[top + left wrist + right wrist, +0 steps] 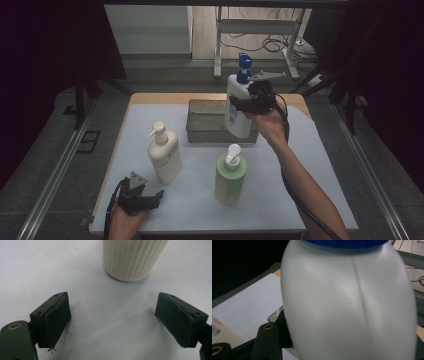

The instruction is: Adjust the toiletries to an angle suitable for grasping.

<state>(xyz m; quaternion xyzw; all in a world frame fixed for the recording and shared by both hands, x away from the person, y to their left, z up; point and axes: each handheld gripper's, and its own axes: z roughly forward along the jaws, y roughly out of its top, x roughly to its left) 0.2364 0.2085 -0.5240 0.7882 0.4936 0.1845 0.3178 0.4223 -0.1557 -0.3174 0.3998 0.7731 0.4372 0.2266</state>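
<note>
Nearest, the left gripper (150, 200) rests at the front edge of the table (280, 205), and its own view adds what the high view cannot: its jaws stand wide apart with nothing but bare tabletop between them, and the ribbed base of the cream pump bottle (132, 260) stands just beyond. Farther in, the green pump bottle (230, 175) stands upright. Beyond it, the right gripper (250, 102) is clamped on the white bottle with a blue pump (238, 102), held in the air, slightly tilted, over the near right corner of the metal tray (205, 125). Up close, the right gripper view shows that bottle's smooth, glossy white body with a vertical seam and a blue collar.
</note>
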